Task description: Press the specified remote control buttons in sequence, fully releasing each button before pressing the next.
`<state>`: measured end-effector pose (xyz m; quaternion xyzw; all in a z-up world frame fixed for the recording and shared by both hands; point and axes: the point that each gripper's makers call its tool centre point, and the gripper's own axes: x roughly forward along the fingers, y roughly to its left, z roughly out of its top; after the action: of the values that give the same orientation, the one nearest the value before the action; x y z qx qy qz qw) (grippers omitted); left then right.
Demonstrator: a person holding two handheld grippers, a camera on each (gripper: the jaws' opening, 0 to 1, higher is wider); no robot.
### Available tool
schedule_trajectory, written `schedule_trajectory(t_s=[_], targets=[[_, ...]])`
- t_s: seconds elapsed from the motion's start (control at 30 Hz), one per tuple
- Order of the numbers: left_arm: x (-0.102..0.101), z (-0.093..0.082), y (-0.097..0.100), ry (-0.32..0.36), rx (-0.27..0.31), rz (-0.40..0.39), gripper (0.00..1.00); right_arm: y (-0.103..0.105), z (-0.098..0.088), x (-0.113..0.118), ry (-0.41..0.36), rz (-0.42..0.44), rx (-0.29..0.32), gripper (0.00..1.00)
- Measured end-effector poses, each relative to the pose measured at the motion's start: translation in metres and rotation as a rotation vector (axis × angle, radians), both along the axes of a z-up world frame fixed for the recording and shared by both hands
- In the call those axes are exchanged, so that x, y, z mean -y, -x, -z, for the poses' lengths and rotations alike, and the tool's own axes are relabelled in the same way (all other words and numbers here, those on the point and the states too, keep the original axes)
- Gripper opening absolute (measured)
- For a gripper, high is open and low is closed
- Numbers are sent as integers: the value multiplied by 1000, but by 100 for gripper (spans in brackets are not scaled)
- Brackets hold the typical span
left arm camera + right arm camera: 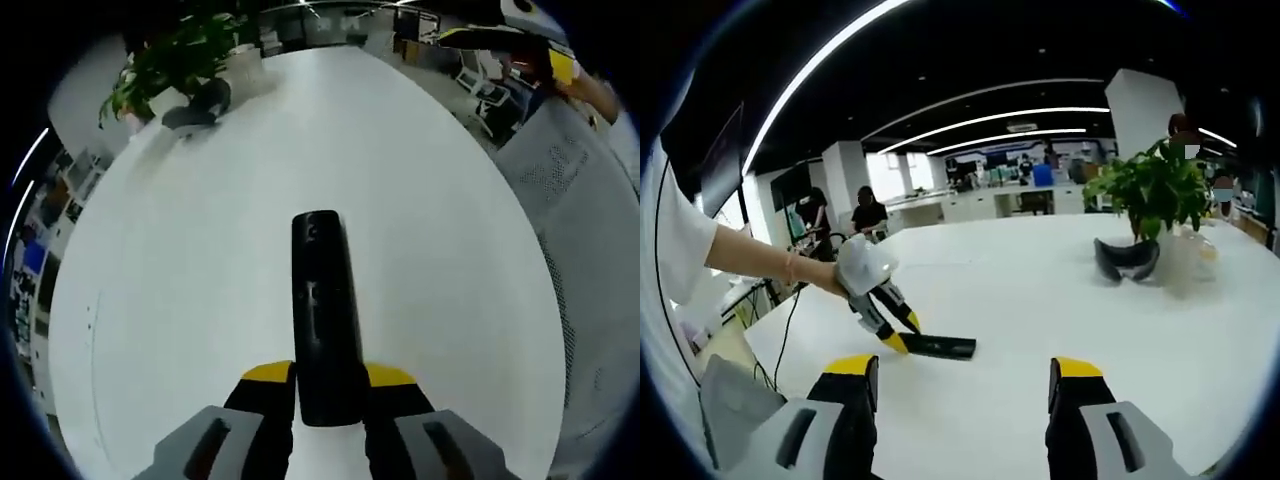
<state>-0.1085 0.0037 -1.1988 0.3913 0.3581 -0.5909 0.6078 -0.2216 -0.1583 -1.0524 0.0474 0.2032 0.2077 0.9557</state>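
The left gripper [328,380] clamped the near end of a slim, glossy black remote [324,312], which lay flat on the smooth white table [180,300] and reached forward from its yellow-tipped jaws. The right gripper [965,375] hung above the table, jaws wide apart and empty, the remote [937,346] ahead and slightly left. Farther ahead to its right stood a leafy plant [1155,185] and a dark curved headset [1127,258].

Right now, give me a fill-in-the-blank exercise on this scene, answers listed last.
1. The left gripper is shut on the black ____.
2. The right gripper holds its jaws ____.
3. The remote control rests on the ____ table.
4. Beside the potted plant lies a dark ____.

Answers: remote control; open; white; headset.
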Motion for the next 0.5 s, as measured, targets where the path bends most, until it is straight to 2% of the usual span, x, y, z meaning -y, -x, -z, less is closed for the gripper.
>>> schedule_trajectory(t_s=[0.27, 0.5], targets=[[0, 0, 20, 23, -8, -18, 25, 3, 0, -11, -4, -34, 4, 67], [-2, 0, 42, 39, -25, -25, 25, 6, 1, -24, -11, -80, 2, 63]])
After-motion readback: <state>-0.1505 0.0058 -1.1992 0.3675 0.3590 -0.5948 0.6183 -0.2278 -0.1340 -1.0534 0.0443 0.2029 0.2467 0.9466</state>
